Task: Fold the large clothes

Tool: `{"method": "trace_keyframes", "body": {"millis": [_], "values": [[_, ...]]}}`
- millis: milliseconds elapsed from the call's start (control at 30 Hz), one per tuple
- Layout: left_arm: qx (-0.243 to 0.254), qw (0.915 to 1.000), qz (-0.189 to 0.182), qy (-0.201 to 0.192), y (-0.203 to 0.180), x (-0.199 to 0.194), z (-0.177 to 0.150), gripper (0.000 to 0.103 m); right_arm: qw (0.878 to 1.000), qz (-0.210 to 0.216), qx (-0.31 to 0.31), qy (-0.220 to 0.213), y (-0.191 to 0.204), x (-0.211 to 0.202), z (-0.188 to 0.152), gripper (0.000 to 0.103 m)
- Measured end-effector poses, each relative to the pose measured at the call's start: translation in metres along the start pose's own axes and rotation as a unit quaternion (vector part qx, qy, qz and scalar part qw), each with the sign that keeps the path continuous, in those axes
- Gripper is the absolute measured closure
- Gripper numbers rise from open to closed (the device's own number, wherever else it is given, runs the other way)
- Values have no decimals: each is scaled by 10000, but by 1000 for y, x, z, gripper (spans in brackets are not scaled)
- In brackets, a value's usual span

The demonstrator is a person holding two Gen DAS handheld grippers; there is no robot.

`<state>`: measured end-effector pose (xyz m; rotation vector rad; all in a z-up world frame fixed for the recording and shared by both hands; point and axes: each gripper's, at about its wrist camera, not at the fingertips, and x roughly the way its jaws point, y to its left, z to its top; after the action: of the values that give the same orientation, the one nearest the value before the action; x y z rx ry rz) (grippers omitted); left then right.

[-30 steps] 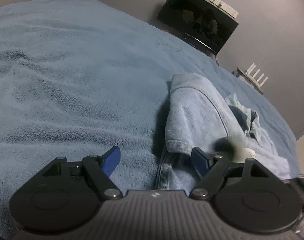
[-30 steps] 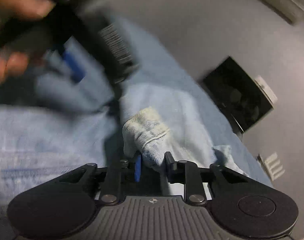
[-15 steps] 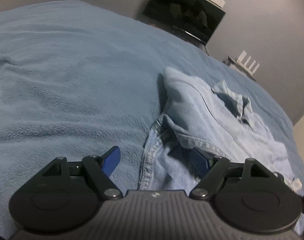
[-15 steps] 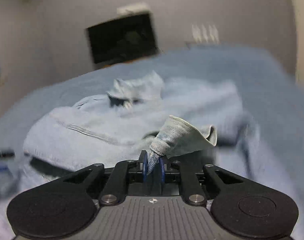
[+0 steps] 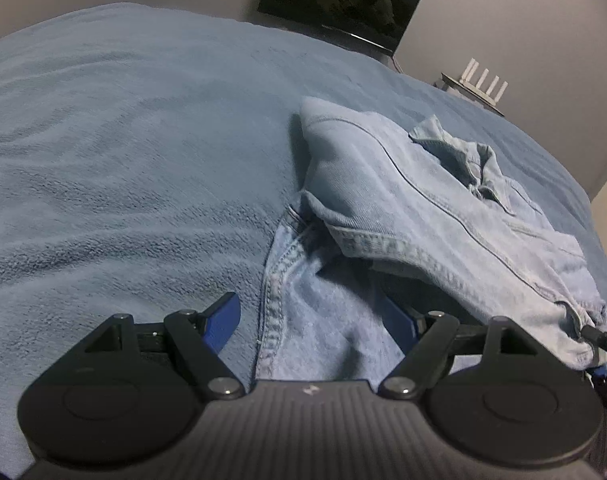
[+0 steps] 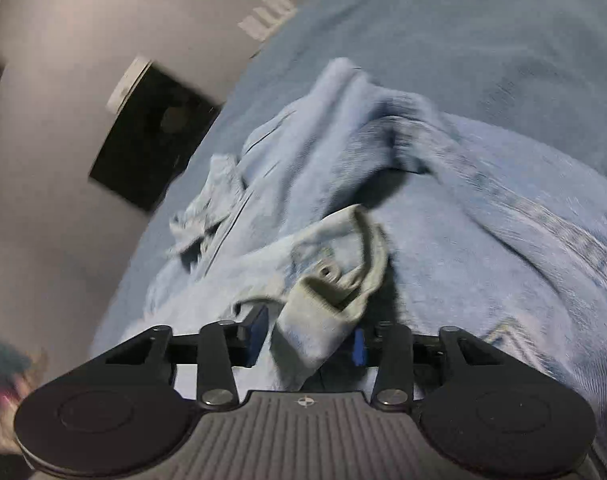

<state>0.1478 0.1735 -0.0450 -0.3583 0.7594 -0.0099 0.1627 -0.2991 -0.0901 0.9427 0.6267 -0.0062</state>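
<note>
Pale blue denim jacket (image 5: 443, 216): lies on blue fleece blanket (image 5: 123, 160), long axis running ahead-right of wide, empty left tongs (image 5: 315, 320). Cuff (image 6: 323, 300): between right tongs (image 6: 307, 340), jaws just opening, releasing it; right is nearer.

Two fisheye views, each looking forward and downward over a gripper's black body. The left wrist view sits low over the blanket (image 5: 123, 152), facing a wall with a screen (image 5: 339, 4). The right wrist view is rolled sideways and very close above the jacket (image 6: 483, 248). Both share the jacket (image 5: 423, 208), blanket (image 6: 483, 32) and screen (image 6: 151, 140).
</note>
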Motion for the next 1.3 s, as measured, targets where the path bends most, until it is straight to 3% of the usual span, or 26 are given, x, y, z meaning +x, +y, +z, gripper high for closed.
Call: {"method": "trace_keyframes", "body": {"millis": [67, 167, 267, 333, 400, 467, 600, 667, 767, 833, 867, 933, 1000, 1100, 1300], "values": [[87, 10000, 0, 35, -2, 1, -1, 26, 9996, -112, -254, 35, 9, 1, 2, 71], [195, 9998, 34, 24, -5, 0, -2, 26, 9937, -16, -1075, -314, 38, -13, 5, 80], [189, 9998, 19, 14, -5, 0, -2, 26, 9736, 281, -2090, -874, 79, -29, 11, 84], [190, 9998, 23, 11, -5, 0, -2, 26, 9522, 380, -2723, -1332, 98, -36, 20, 86], [202, 9998, 29, 20, -5, 0, -2, 26, 9372, 257, -3008, -1748, 103, -38, 34, 87], [216, 9998, 17, 37, -5, 2, -3, 26, 9339, 20, -3028, -1900, 96, -31, 50, 87], [338, 9994, 55, 107, -8, 6, -4, 26, 9549, -551, -2657, -1207, 57, 10, 74, 85], [392, 9991, 95, 136, -10, 9, -4, 26, 9603, -760, -2453, -1087, 39, 22, 74, 80], [425, 9989, 121, 157, -10, 10, -5, 26, 9481, -1058, -2677, -1351, 43, 26, 71, 67], [428, 9989, 132, 171, -10, 11, -4, 26, 9303, -1315, -2947, -1743, 56, 20, 67, 52], [436, 9988, 139, 182, -10, 12, -4, 26, 9200, -1378, -3103, -1957, 62, 17, 66, 50], [458, 9986, 155, 193, -10, 13, -5, 26, 9076, -1331, -3321, -2196, 64, 9, 58, 49], [495, 9984, 169, 201, -10, 15, -6, 26, 9061, -1040, -3472, -2183, 65, 7, 57, 52], [536, 9982, 171, 205, -10, 16, -7, 26, 9102, -915, -3674, -1678, 67, 23, 53, 65], [657, 9973, 247, 231, -11, 24, -10, 26, 9154, -1392, -3676, -871, 49, 61, 51, 71]]}}
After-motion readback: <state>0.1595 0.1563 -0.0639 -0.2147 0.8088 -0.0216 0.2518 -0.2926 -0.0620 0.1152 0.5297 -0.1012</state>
